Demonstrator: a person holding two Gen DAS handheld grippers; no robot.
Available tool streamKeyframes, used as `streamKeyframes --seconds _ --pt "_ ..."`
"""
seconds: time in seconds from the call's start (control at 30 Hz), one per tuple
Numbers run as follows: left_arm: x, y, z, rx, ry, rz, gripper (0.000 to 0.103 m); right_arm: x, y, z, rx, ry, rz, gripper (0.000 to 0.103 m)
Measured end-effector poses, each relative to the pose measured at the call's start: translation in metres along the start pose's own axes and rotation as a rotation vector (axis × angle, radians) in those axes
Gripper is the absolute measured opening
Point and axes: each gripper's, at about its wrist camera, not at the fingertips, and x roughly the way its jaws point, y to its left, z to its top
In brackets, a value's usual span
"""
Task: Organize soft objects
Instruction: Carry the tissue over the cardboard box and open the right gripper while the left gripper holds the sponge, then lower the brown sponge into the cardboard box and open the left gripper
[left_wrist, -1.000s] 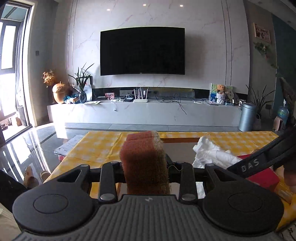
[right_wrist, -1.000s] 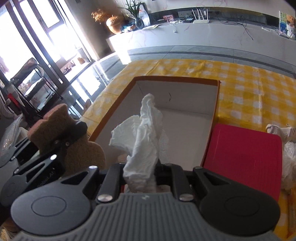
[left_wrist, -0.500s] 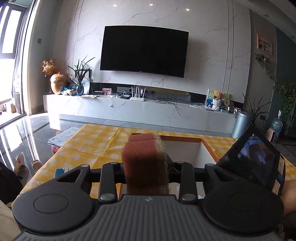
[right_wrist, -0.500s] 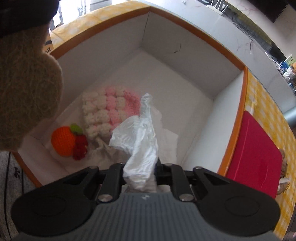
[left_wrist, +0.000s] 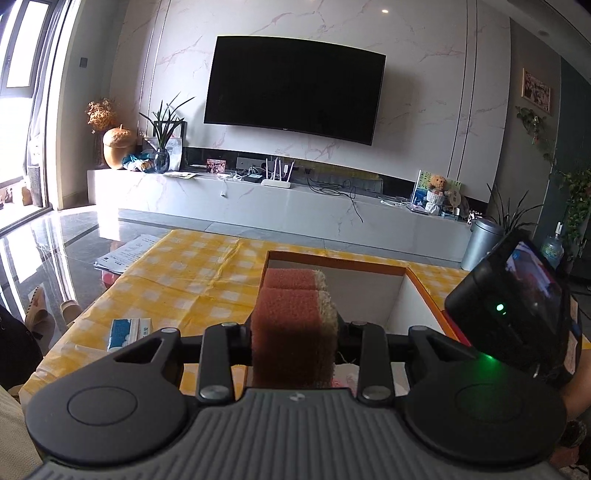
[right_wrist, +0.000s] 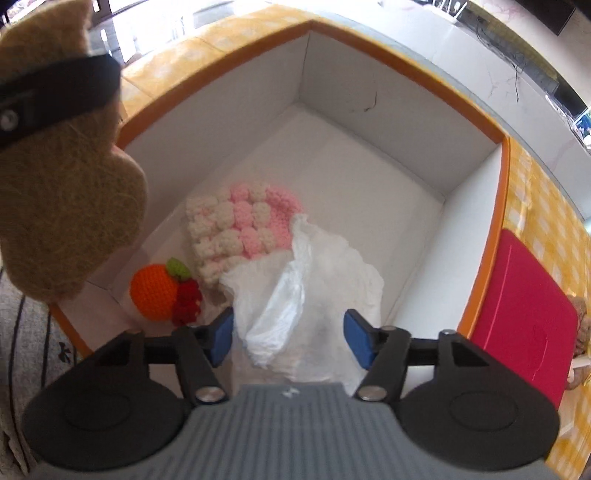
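The white crumpled plastic bag lies in the orange-rimmed white cardboard box, between the opening jaws of the right tool. The pink-and-white crocheted cloth sits at its eleven o'clock, the orange crocheted fruit at nine. The flat red lid lies on the yellow-checked tabletop, at the box's three o'clock.

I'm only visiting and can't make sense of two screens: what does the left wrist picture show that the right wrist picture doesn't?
Only the left wrist view: the television and the left hand-held gripper clamping the sponge.

Only the right wrist view: the box floor with a pink knitted piece, a crocheted orange and a white plastic bag lying loose between the right hand-held gripper's opening jaws.

Both: the orange-rimmed box, the sponge, the yellow checked cloth.
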Motion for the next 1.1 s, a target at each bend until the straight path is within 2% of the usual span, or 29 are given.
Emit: streamKeyframes --seconds 0.07,0.27,0.33,0.4,0.43,0.47,0.5,0.63,0.73,0.83,0.93,1.0,1.1 --pt "0.000 0.002 0.000 -0.012 -0.001 -0.003 0.038 -0.013 -0.003 0.000 -0.014 -0.047 -0.032 0.084" --pt "0.002 0.007 0.000 -0.044 0.009 0.008 0.038 -0.059 -0.029 -0.002 0.075 -0.154 0.036 0.084" --pt "0.003 0.007 0.000 -0.049 0.019 0.022 0.038 -0.077 -0.040 -0.004 0.109 -0.211 0.067 0.079" --pt "0.005 0.006 0.001 -0.049 0.031 0.030 0.038 -0.081 -0.049 0.001 0.132 -0.207 0.104 0.034" --pt "0.006 0.006 0.000 -0.049 0.038 0.031 0.038 -0.081 -0.052 0.004 0.147 -0.179 0.116 0.024" --pt "0.007 0.007 -0.001 -0.051 0.043 0.031 0.038 -0.077 -0.055 0.006 0.165 -0.154 0.126 0.009" --pt "0.007 0.007 -0.001 -0.053 0.046 0.030 0.038 -0.071 -0.056 0.009 0.185 -0.130 0.139 0.004" --pt "0.007 0.009 -0.002 -0.058 0.047 0.042 0.038 -0.053 -0.043 0.011 0.169 -0.091 0.218 0.001" --pt "0.009 0.012 -0.003 -0.062 0.061 0.061 0.038 -0.030 -0.018 0.012 0.094 -0.025 0.262 0.001" --pt "0.011 0.017 -0.004 -0.089 0.073 0.050 0.038 0.004 -0.004 0.010 0.061 0.087 0.184 0.002" --pt "0.010 0.020 -0.004 -0.112 0.075 0.043 0.039 0.036 -0.007 0.003 0.133 0.217 0.096 0.002" --pt "0.010 0.020 -0.004 -0.111 0.079 0.047 0.039 0.045 0.001 -0.002 0.081 0.241 0.046 0.002" --pt "0.012 0.015 -0.003 -0.092 0.080 0.056 0.039 0.048 0.004 0.001 0.082 0.260 0.018 0.002"
